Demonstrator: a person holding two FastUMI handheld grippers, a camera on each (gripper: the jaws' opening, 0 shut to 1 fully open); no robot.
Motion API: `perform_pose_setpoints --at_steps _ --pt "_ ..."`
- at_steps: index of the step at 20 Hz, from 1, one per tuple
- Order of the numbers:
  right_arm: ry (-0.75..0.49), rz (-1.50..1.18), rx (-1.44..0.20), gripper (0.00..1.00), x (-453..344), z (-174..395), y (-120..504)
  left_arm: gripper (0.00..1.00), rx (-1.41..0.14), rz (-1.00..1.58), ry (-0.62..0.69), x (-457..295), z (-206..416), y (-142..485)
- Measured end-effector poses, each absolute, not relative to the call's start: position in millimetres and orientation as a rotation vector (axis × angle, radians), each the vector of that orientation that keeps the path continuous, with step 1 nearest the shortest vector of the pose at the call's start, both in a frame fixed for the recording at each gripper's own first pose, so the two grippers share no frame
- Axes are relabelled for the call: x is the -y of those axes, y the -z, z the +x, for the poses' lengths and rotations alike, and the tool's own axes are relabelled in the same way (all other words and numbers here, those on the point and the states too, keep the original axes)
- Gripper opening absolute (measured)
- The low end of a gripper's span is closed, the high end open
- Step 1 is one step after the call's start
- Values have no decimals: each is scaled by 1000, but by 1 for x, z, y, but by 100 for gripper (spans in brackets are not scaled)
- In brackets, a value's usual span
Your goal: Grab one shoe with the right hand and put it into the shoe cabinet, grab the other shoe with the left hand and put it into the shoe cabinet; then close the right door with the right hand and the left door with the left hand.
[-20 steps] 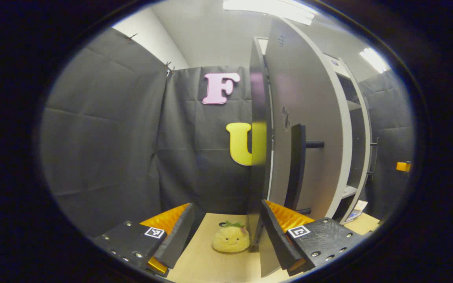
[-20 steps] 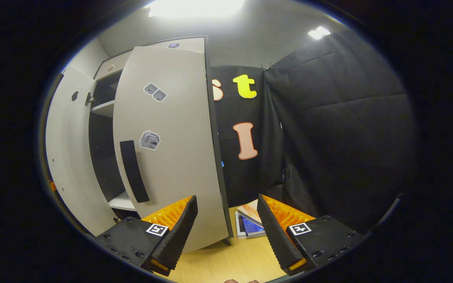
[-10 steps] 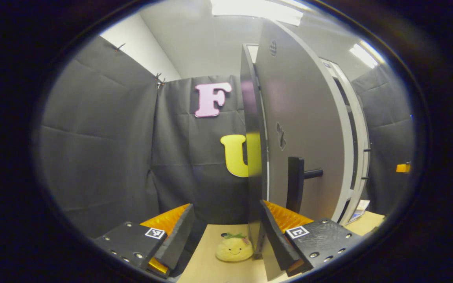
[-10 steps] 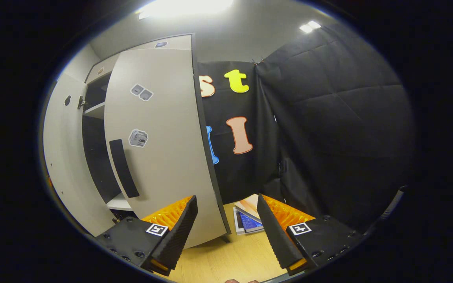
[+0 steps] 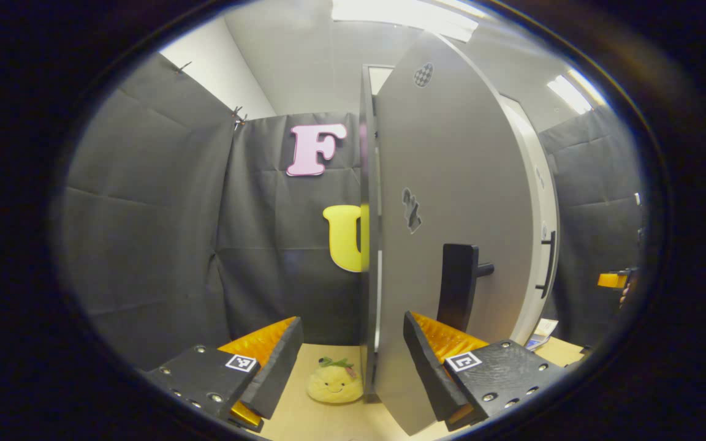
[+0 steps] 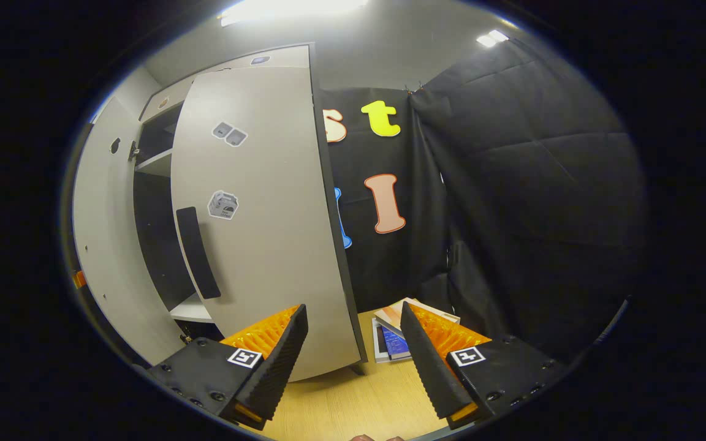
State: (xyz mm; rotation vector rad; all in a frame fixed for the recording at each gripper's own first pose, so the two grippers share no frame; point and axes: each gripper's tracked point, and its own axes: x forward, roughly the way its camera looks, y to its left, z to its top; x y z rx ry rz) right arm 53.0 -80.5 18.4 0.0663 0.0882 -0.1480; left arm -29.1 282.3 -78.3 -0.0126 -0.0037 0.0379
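**Ana:** Left gripper view first: where does the left gripper (image 5: 350,361) sit?

**Ben:** Right at the left door (image 5: 451,245) of the shoe cabinet (image 5: 527,153). Its fingers (image 5: 423,361) stand wide apart with nothing between them; the right-hand one lies against the door's outer face, just below the dark handle (image 5: 457,285). I'd judge the door nearly shut, with only a thin strip of the cabinet frame showing past its far edge.

**Ana:** And the shoes?

**Ben:** I can't see them. The dark interior (image 6: 157,245) seen from the right gripper view is too dim to tell, so I take them to be inside from the doors being worked.

**Ana:** Right side?

**Ben:** The right gripper (image 6: 353,361) is spread wide too, holding nothing, low beside the right door (image 6: 255,214), which stands partly open with a gap beside its handle (image 6: 197,251). I can't tell whether a finger touches it.

**Ana:** So the step?

**Ben:** Door closing, by my reading. Next, each door wants a flat push on its face toward the frame until it seats.

**Ana:** Anything nearby?

**Ben:** A yellow plush toy (image 5: 334,383) on the surface (image 5: 322,422) by the left door's edge, and some books (image 6: 399,337) beyond the right door. Both look clear of the swing.
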Motion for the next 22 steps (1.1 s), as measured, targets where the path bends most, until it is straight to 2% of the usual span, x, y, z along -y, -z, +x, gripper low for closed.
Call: perform_pose_setpoints --at_steps 2,3,15,22 --pt "151 42 -103 92 88 59 -14 94 9 -20 -74 -266 -30 77" --pt "137 43 -111 96 88 63 -14 94 3 -24 -93 -258 -29 78" --pt "0 32 -141 96 128 76 -8 94 -92 -10 -146 -146 -11 102" --pt "-18 30 -131 95 161 76 -2 94 -46 38 -172 -96 -66 75"
